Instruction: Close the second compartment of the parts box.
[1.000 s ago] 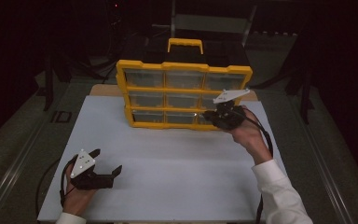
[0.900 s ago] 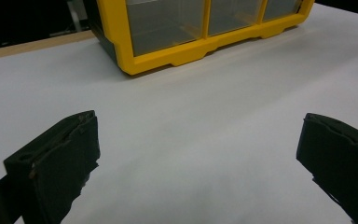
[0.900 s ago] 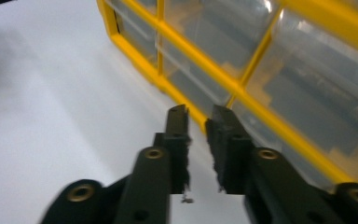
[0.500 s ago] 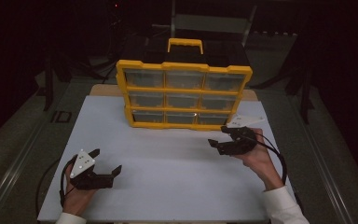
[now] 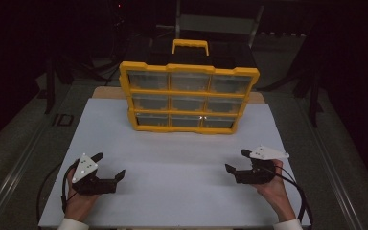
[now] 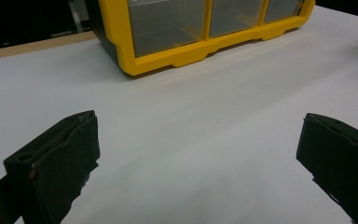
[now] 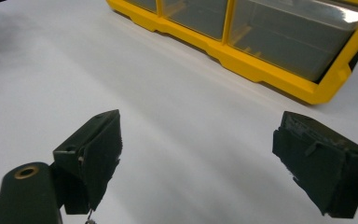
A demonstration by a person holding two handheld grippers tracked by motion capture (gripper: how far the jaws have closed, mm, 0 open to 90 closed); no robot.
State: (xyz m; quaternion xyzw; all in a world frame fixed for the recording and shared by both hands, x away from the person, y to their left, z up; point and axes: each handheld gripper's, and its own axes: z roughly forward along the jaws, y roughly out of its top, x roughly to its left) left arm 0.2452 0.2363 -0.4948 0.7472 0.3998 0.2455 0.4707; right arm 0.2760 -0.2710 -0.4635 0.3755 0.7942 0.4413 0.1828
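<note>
While the yellow drawer organizer stands upright at the far middle of the white table top, its clear drawers facing the person and all pushed in, both grippers sit well short of it near the front edge. Right gripper: jaws have just been opening, now spread wide, nothing between them. Left gripper: jaws likewise apart and empty. Bare white surface lies between organizer and grippers; dark surroundings beyond the table's edges.
</note>
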